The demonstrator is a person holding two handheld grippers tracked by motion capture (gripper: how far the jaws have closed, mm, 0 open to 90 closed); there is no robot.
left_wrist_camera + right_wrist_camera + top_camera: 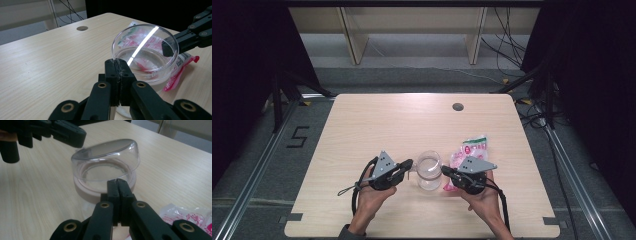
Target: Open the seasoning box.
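A clear plastic cup stands on the tabletop between the two hand-held grippers, near the front edge. The left hand-held gripper comes in from the cup's left side; in its own view its jaws are pressed together with the cup's thin rim pinched between their tips. The right hand-held gripper comes in from the opposite side, and its jaws are likewise closed tight, nipping the near edge of the rim. In the right gripper view the cup looks tilted, its mouth leaning toward the far side. Just behind and to the right of the cup lies a pink and white plastic packet, flat on the wood and partly hidden by the right hand-held gripper. A small round hole sits farther back in the tabletop.
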